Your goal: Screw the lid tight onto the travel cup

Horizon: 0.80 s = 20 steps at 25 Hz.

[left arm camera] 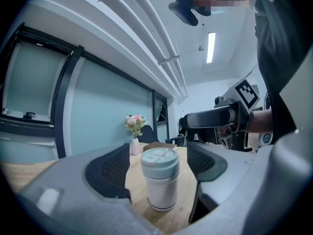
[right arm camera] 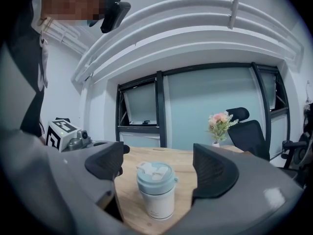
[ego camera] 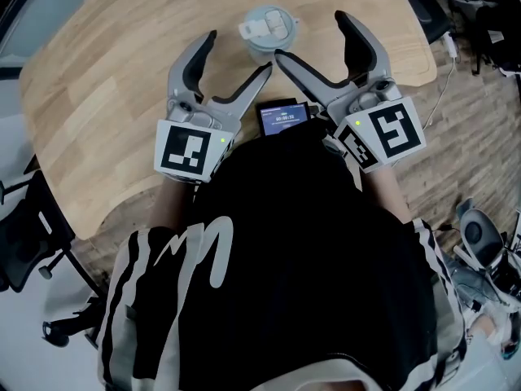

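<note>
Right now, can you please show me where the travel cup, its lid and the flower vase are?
travel cup (left arm camera: 161, 192), left gripper view, on its white body.
lid (right arm camera: 157, 184), right gripper view, on its pale blue side.
flower vase (left arm camera: 134, 146), left gripper view, on its white body.

lidded travel cup (right arm camera: 157, 194) upright on table (right arm camera: 188, 159), beyond the wide-apart hand-held gripper (right arm camera: 159, 164).

Left tongs (ego camera: 238, 53) and right tongs (ego camera: 310, 35) are held level side by side, inner tips nearly meeting, each with jaws wide apart, gripping nothing.
</note>
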Each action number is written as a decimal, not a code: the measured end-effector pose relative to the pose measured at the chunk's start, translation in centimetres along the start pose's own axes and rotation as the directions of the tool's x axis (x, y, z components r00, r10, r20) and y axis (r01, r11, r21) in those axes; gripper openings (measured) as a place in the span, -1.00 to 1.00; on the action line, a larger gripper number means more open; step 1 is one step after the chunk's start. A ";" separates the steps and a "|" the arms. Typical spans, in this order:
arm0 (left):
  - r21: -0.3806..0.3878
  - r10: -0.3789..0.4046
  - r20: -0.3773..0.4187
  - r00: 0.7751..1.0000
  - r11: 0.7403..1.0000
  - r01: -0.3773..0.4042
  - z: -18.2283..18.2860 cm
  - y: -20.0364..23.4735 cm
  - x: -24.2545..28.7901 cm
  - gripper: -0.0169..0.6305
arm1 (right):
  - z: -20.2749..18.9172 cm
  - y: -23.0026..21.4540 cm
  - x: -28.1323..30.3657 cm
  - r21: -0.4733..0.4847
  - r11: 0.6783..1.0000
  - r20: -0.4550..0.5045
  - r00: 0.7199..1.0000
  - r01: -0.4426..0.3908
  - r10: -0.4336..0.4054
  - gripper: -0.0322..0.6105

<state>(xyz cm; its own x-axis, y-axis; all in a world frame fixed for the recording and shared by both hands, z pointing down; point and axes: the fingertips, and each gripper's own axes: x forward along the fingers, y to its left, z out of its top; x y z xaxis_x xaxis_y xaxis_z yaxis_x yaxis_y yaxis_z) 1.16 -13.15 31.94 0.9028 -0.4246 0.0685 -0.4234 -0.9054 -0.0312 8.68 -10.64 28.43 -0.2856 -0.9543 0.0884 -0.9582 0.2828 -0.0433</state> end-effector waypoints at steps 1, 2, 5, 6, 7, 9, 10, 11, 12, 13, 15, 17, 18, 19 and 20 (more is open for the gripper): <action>-0.001 0.009 0.001 1.000 1.000 -0.009 0.0 0.0 -0.1 0.16 | 0.1 0.0 -0.1 0.000 1.000 0.004 1.000 0.000 0.000 0.46; -0.003 0.021 -0.001 1.000 1.000 -0.021 -0.1 0.1 -0.3 0.05 | 0.2 0.1 -0.2 -0.001 1.000 0.007 1.000 -0.001 0.001 0.42; -0.019 0.046 -0.012 0.999 0.999 -0.047 -0.6 0.4 -0.5 -0.08 | 0.1 0.4 -0.3 -0.005 1.000 0.008 1.000 -0.022 0.022 0.30; -0.019 0.050 -0.013 0.999 0.999 -0.050 -0.7 0.4 -0.5 -0.08 | 0.0 0.6 -0.3 -0.005 0.999 0.008 0.999 -0.033 0.033 0.22; -0.017 0.053 -0.013 0.999 0.998 -0.053 -0.6 0.5 -0.5 -0.08 | 0.0 0.7 -0.3 -0.005 0.999 0.009 0.999 -0.039 0.039 0.12; -0.016 0.062 -0.003 0.998 0.998 -0.062 -0.4 0.6 -0.6 -0.11 | 0.1 0.8 -0.4 -0.004 0.999 0.018 0.999 -0.041 0.042 0.00; -0.017 0.067 0.003 0.998 0.998 -0.067 -0.2 0.7 -0.7 -0.17 | 0.2 0.8 -0.5 -0.003 0.999 0.026 0.999 -0.041 0.041 -0.06; -0.016 0.073 0.008 0.997 0.997 -0.072 -0.1 0.8 -0.8 -0.21 | 0.4 0.7 -0.5 -0.001 0.999 0.033 0.999 -0.040 0.040 -0.13; -0.013 0.077 0.012 0.997 0.997 -0.077 0.0 0.9 -0.8 -0.26 | 0.5 0.7 -0.6 0.003 0.999 0.040 0.998 -0.040 0.039 -0.19; -0.009 0.081 0.013 0.997 0.997 -0.081 0.1 0.9 -0.8 -0.28 | 0.6 0.6 -0.6 0.007 0.999 0.045 0.998 -0.039 0.038 -0.25; -0.001 0.085 0.016 0.996 0.996 -0.085 0.2 1.0 -0.8 -0.35 | 0.6 0.5 -0.7 0.012 0.999 0.047 0.998 -0.036 0.035 -0.30; -0.002 0.089 0.021 0.996 0.996 -0.089 0.4 1.0 -1.0 -0.41 | 0.6 0.4 -0.8 0.015 0.999 0.047 0.998 -0.033 0.032 -0.36; -0.004 0.091 0.023 0.996 0.996 -0.091 0.5 1.0 -1.0 -0.44 | 0.6 0.5 -0.9 0.015 0.999 0.048 0.998 -0.033 0.032 -0.40; -0.004 0.093 0.024 0.995 0.996 -0.093 0.6 1.0 -1.1 -0.46 | 0.6 0.5 -1.0 0.015 0.999 0.050 0.998 -0.032 0.032 -0.45; -0.002 0.095 0.026 0.995 0.995 -0.095 0.7 1.0 -1.1 -0.48 | 0.7 0.5 -1.0 0.014 0.999 0.052 0.998 -0.032 0.032 -0.49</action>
<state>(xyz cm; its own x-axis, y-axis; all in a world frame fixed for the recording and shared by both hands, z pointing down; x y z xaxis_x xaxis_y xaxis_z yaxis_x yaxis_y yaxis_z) -0.24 -13.58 31.15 0.8601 -0.5086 0.0397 -0.5075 -0.8609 -0.0357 8.49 -9.59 27.64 -0.3146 -0.9486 0.0349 -0.9481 0.3122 -0.0604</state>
